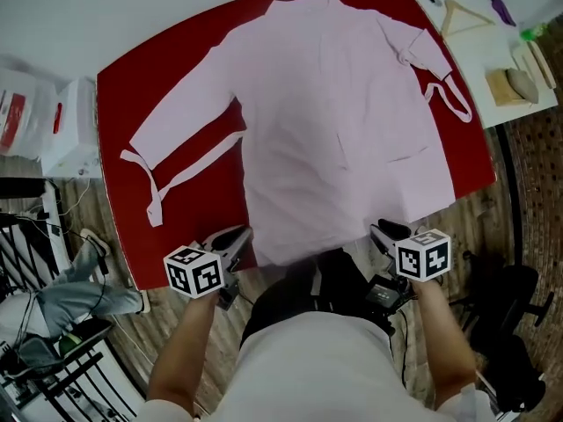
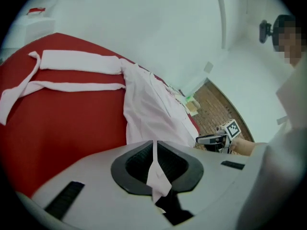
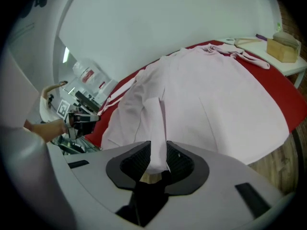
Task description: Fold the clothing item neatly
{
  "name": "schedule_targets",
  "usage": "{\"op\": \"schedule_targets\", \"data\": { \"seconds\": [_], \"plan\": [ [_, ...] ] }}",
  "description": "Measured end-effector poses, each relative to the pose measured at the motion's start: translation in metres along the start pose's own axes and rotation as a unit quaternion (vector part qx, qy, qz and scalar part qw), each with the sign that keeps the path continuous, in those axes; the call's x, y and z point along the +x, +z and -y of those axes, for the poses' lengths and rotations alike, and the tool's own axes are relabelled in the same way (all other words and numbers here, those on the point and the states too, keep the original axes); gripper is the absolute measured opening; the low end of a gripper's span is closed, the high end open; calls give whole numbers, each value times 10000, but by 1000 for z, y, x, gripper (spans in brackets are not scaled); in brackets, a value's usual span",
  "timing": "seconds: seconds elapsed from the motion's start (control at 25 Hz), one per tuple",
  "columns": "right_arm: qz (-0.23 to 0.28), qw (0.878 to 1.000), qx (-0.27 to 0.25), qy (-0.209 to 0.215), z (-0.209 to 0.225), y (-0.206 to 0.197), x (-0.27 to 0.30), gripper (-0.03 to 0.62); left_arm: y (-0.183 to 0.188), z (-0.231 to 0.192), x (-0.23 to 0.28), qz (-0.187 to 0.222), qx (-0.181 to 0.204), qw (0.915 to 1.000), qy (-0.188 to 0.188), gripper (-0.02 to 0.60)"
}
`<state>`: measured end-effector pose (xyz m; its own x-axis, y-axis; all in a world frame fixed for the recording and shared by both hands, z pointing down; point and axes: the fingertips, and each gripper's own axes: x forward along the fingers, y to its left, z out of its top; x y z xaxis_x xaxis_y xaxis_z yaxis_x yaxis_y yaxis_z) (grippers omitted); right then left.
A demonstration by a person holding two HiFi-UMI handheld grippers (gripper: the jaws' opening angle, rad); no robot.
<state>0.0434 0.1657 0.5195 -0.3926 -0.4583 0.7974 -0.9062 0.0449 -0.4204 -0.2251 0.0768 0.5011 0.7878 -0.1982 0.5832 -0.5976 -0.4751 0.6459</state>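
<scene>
Since its near hem is to be lifted for folding, the pale pink cloth robe (image 1: 343, 121), spread on the red tabletop (image 1: 167, 86), is pinched by the clenched left tool (image 1: 233, 237); the right tool (image 1: 387, 231) is released, the hem lying loose between its jaws.

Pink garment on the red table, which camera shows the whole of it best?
The head view: the pink garment lies spread on the red table, both sleeves and ties showing. The left gripper view gives only one sleeve, a tie and that side's edge; the right gripper view gives the body, no full outline.
</scene>
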Motion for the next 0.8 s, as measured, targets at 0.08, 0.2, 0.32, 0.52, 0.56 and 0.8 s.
{"op": "schedule_targets", "data": {
  "seconds": [0.08, 0.2, 0.32, 0.52, 0.56, 0.8],
  "plan": [
    [72, 9999, -142, 64, -2, 12, 2, 83, 20, 5, 9, 53, 189, 9998, -29, 6],
    [132, 9993, -302, 183, -1, 30, 8, 83, 54, 13, 26, 124, 512, 9986, -6, 8],
    [218, 9986, -332, 358, 2, 47, 13, 83, 87, 23, 47, 126, 813, 9966, 37, 8],
    [327, 9964, -380, 677, 5, 74, 20, 83, 135, 28, 83, 55, 1126, 9933, 261, 9],
    [358, 9959, -403, 730, 6, 79, 22, 83, 143, 27, 90, 22, 1184, 9924, 322, 9],
    [457, 9927, -672, 894, 2, 102, 32, 83, 200, 15, 124, -148, 1636, 9844, 636, 19]
  ]
}}
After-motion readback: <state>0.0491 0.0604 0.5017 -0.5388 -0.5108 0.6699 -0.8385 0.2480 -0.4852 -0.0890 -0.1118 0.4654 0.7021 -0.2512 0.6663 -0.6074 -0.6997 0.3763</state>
